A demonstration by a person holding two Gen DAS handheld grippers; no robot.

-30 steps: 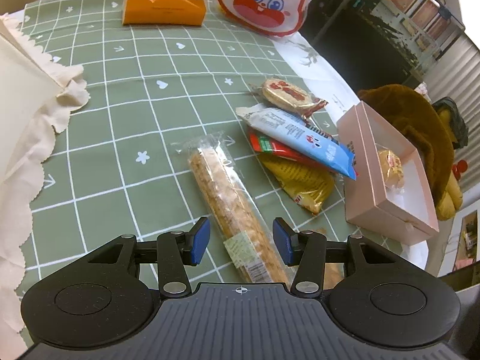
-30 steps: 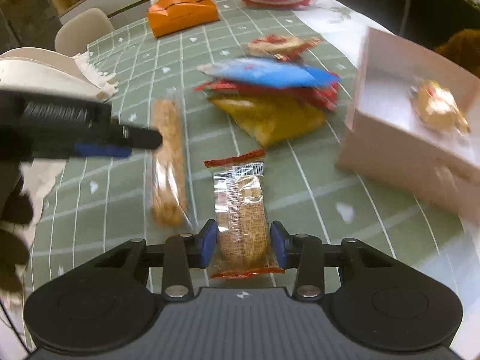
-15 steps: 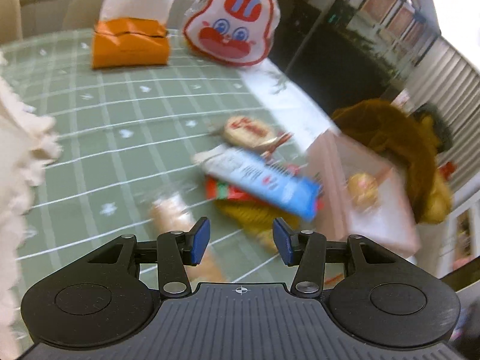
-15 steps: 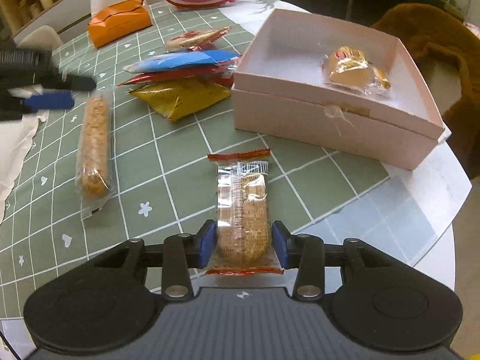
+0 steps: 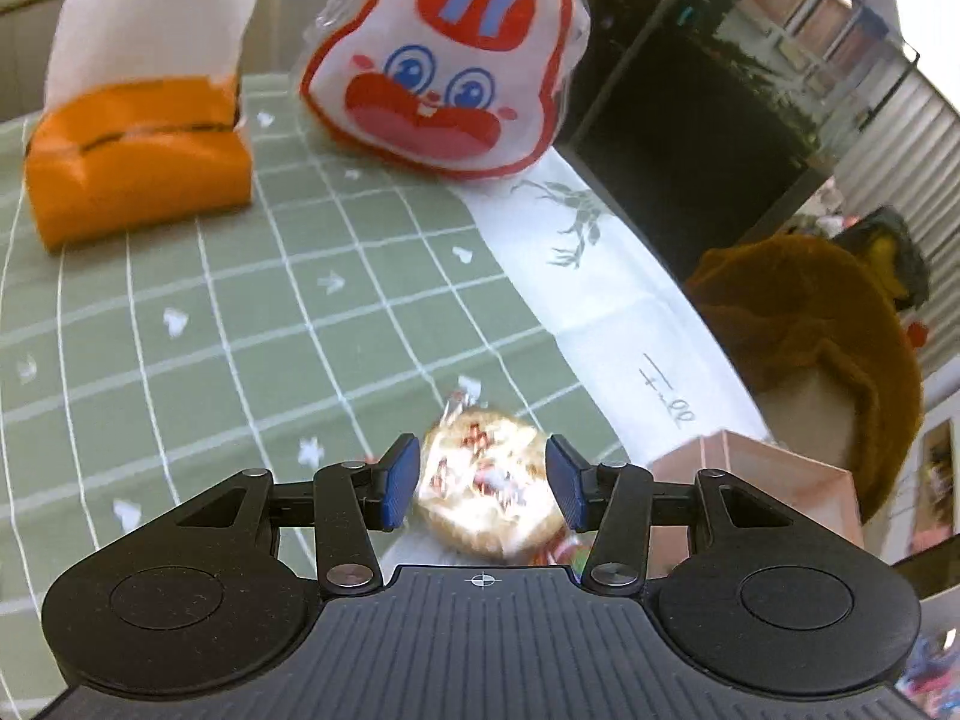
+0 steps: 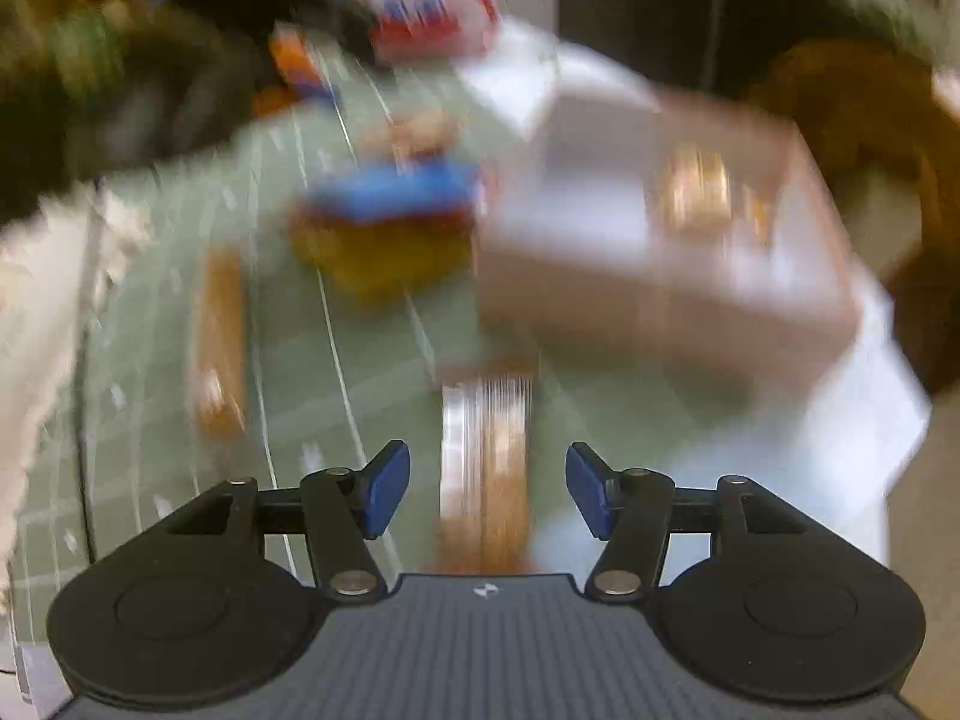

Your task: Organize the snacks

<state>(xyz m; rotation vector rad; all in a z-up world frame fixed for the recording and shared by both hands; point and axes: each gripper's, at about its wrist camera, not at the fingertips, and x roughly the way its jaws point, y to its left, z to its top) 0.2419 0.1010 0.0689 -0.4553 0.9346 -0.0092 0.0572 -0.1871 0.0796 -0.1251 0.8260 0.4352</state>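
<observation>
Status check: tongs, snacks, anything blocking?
Left tongs open around round cracker. Right tongs open, wafer packet between them. Pink box ahead, view blurred.

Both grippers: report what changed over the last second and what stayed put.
The left gripper left the long cracker stick and swung over to the round wrapped snack, which now sits between its open jaws. The right gripper had been clamped on the rectangular cracker pack; its jaws have opened, with gaps either side of the pack. The pink box, orange tissue box and rabbit bag stayed where they were.

Green grid tablecloth (image 5: 252, 324), orange tissue box (image 5: 138, 180), rabbit-face bag (image 5: 444, 66), pink box (image 6: 660, 240), wrapped snacks (image 6: 384, 228)
</observation>
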